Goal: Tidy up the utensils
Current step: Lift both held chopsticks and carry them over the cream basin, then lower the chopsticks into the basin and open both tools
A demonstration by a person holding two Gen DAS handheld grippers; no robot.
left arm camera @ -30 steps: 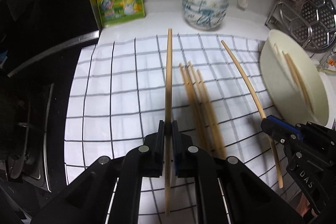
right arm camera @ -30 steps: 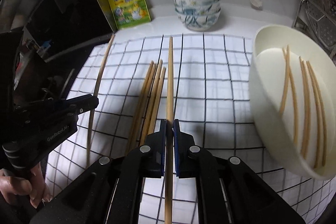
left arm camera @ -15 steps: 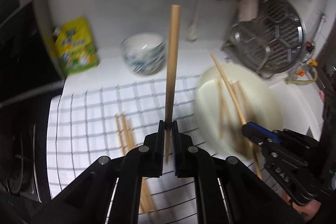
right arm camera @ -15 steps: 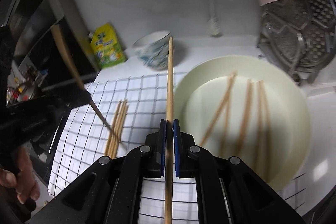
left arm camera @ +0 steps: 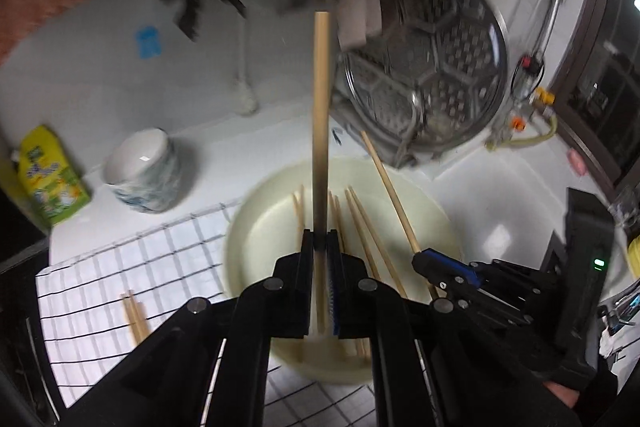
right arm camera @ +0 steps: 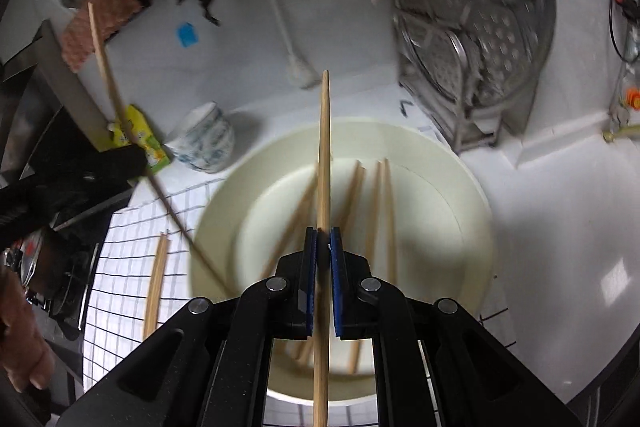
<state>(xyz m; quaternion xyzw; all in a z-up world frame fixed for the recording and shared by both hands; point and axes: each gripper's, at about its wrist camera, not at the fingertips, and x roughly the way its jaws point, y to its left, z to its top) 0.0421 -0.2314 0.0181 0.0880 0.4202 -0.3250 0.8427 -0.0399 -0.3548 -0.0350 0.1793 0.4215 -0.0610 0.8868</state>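
Left gripper [left arm camera: 320,247] and right gripper [right arm camera: 323,243] both pointed steeply downward, jaws clamped tight, each on one chopstick. A bare hand [right arm camera: 20,343] gripped the left gripper's handle at lower left.

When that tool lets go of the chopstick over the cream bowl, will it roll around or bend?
Probably stiff: the chopstick stays straight while pinched near one end. Likely light. It may roll slightly, but the cream bowl's curved wall should contain it, like those already inside.
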